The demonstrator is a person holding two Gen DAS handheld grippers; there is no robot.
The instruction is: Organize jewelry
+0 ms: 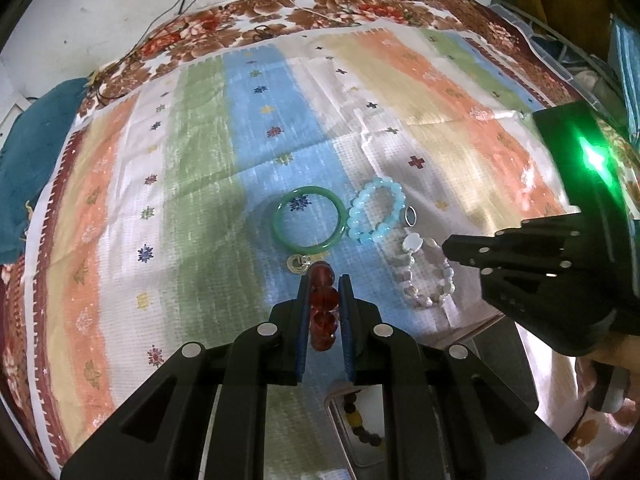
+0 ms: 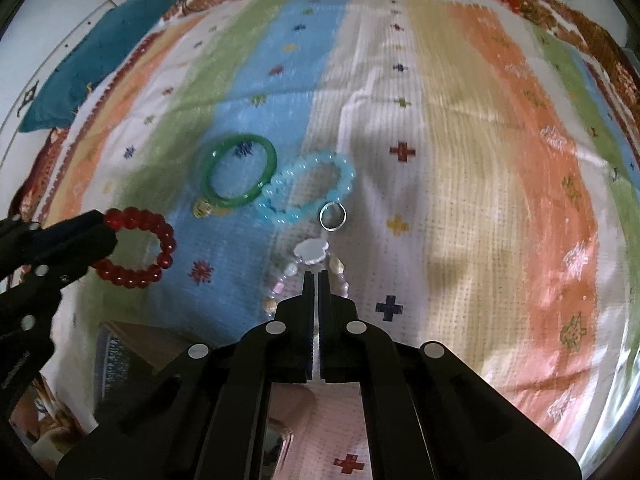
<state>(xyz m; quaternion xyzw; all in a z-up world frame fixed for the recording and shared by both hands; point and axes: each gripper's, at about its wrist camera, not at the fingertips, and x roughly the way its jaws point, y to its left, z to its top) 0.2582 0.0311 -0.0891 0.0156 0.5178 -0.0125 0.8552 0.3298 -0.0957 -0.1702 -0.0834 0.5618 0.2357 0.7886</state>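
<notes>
My left gripper is shut on a red bead bracelet and holds it above the striped cloth; the bracelet also shows in the right wrist view. A green bangle, a light blue bead bracelet, a small silver ring, a small gold charm and a white-pink bead bracelet lie on the cloth. My right gripper is shut and empty, just above the white-pink bracelet, near the ring.
A box with a dark bead bracelet in it sits under the left gripper. The striped cloth lies over a floral sheet. A teal cloth lies at the left edge.
</notes>
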